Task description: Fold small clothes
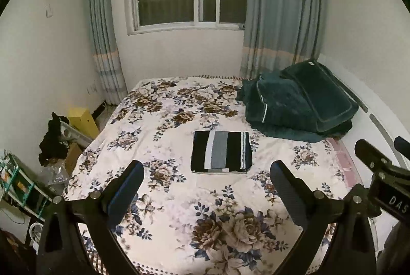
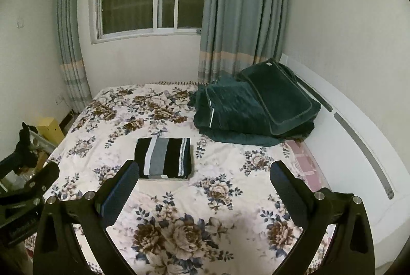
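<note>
Your left claw [image 1: 207,167] and right claw [image 2: 202,167] both hang wide apart, holding nothing. The striped top [image 1: 222,151] lies folded flat in the middle of the flowery bed [image 1: 179,200], near the green blanket [image 1: 294,108]

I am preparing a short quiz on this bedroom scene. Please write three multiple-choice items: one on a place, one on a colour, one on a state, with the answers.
1. Where does the striped garment lie?
A. on the floral bedspread
B. on the floor
C. on the windowsill

2. What colour is the bedding pile?
A. red
B. dark green
C. yellow

3. How is the left gripper?
A. shut on cloth
B. open, empty
C. out of view

Answers: A, bedspread surrounds it; B, pile is plainly green; B, fingers stand wide apart, like the right gripper.
</note>
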The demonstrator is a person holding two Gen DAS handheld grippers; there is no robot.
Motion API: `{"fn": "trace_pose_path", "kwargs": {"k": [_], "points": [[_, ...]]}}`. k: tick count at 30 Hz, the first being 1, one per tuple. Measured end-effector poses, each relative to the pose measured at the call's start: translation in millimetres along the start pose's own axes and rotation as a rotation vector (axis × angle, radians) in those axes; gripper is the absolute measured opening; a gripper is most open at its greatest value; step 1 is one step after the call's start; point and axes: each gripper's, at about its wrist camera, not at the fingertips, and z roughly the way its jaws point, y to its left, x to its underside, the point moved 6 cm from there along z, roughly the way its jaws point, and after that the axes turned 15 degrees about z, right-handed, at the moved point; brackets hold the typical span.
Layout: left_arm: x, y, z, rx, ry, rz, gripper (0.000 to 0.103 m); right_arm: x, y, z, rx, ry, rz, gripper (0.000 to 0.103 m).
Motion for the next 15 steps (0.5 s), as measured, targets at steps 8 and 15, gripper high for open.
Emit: {"fn": "trace_pose_path", "kwargs": {"k": [8, 15], "points": [[5, 4, -10, -0.004, -0.003, -0.014, 0.101, 1, 2, -9, -0.024, 0.008, -0.019, 0.103], [5, 9, -18, -0.043, -0.019, -0.023, 0.101, -2, -1, -8, -0.048, 0.007, -0.012, 0.103]]}}
